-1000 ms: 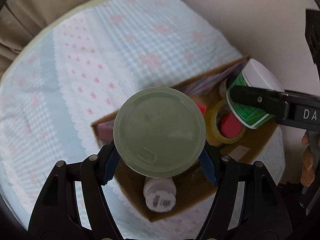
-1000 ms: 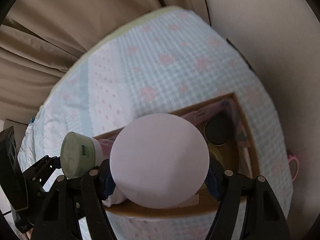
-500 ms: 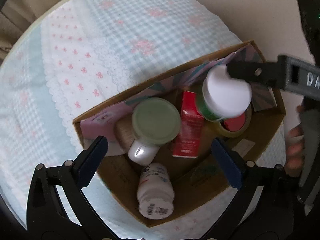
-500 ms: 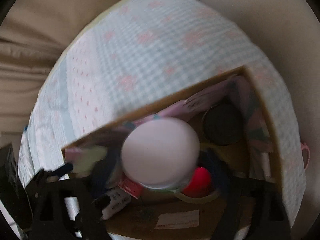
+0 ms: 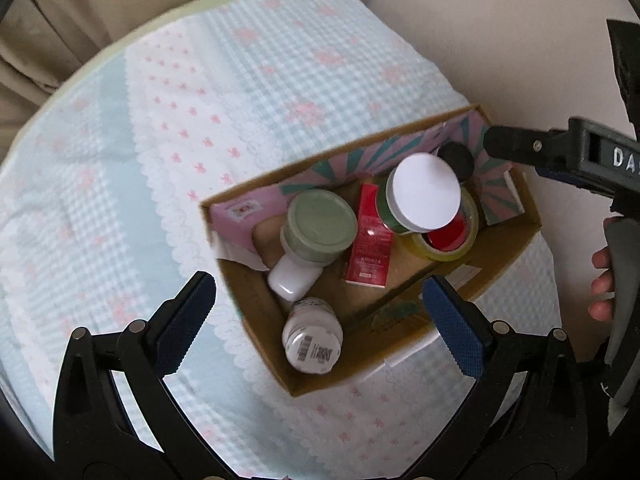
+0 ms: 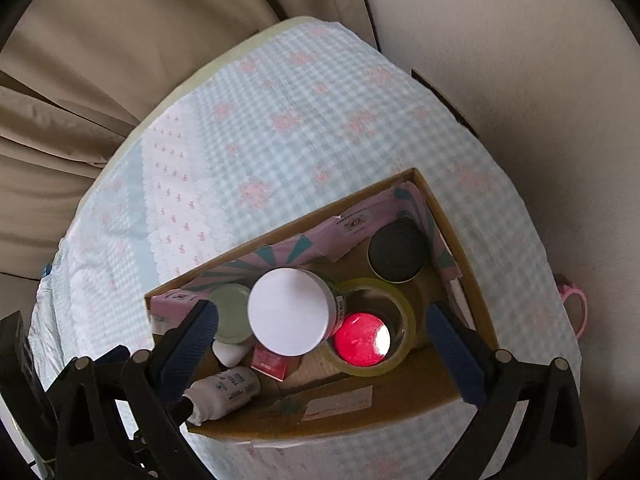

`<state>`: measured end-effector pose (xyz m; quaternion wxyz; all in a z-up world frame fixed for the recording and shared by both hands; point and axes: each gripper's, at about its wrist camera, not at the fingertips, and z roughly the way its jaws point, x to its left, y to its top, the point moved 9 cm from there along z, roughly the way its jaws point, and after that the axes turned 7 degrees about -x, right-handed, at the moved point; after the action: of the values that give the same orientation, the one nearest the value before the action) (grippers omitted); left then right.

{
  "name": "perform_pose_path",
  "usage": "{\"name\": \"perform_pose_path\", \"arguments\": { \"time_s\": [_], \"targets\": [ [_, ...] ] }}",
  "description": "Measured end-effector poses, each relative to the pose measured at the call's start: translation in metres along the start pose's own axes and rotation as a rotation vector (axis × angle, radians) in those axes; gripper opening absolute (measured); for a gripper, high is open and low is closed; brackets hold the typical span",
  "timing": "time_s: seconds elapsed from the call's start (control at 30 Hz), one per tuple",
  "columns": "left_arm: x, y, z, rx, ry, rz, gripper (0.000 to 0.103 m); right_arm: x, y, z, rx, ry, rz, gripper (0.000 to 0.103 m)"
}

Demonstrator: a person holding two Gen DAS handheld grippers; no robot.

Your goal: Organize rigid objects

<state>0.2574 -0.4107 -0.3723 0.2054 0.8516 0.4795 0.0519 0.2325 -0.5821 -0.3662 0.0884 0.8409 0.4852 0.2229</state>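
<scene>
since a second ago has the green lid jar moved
Yes. The green lid jar left the left gripper, now open, and sits inside the cardboard box beside the red carton.

Black tongs (image 5: pixel 316 316) with ribbed blue pads (image 5: pixel 454 330); silver screws; white lettering "DA"; bare-skinned fingers (image 5: pixel 602 280).

green-lid jar (image 5: pixel 318 229) stands in box (image 5: pixel 404 322) | white-lid jar (image 5: pixel 424 191) leans on tape roll (image 5: pixel 448 242) | red carton (image 5: pixel 370 240) between jars | white bottle (image 5: pixel 313 339) lies flat

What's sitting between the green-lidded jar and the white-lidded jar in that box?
A small red carton stands between the green-lidded jar and the white-lidded jar, clearest in the left wrist view.
</scene>
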Motion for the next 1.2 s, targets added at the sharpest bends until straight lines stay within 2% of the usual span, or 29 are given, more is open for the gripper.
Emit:
{"name": "perform_pose_path", "arguments": {
  "time_s": [0.13, 0.2, 0.3, 0.4, 0.57, 0.73, 0.9, 1.0, 1.2],
  "targets": [
    [0.010, 0.007, -0.045, -0.063, 0.024, -0.032, 0.103, 0.016, 0.002, -0.026, -0.021, 0.011, -0.019, 0.103],
    [0.019, 0.011, -0.082, -0.109, 0.033, -0.072, 0.103, 0.026, 0.004, -0.047, -0.045, 0.018, -0.032, 0.103],
    [0.033, 0.010, -0.132, -0.181, 0.032, -0.127, 0.103, 0.050, 0.008, -0.086, -0.094, 0.022, -0.107, 0.103],
    [0.052, 0.004, -0.191, -0.263, 0.068, -0.171, 0.103, 0.081, 0.007, -0.131, -0.156, 0.032, -0.198, 0.103],
    [0.087, -0.023, -0.299, -0.432, 0.175, -0.222, 0.103, 0.142, -0.012, -0.207, -0.265, 0.078, -0.339, 0.103],
    [0.111, -0.059, -0.371, -0.532, 0.260, -0.274, 0.103, 0.188, -0.047, -0.265, -0.360, 0.133, -0.444, 0.103],
    [0.119, -0.093, -0.408, -0.611, 0.310, -0.335, 0.103, 0.207, -0.076, -0.303, -0.443, 0.146, -0.479, 0.103],
    [0.116, -0.109, -0.420, -0.636, 0.323, -0.341, 0.103, 0.210, -0.089, -0.314, -0.488, 0.108, -0.500, 0.103],
    [0.106, -0.119, -0.431, -0.676, 0.340, -0.327, 0.103, 0.207, -0.108, -0.324, -0.516, 0.083, -0.510, 0.103]
  ]
}}
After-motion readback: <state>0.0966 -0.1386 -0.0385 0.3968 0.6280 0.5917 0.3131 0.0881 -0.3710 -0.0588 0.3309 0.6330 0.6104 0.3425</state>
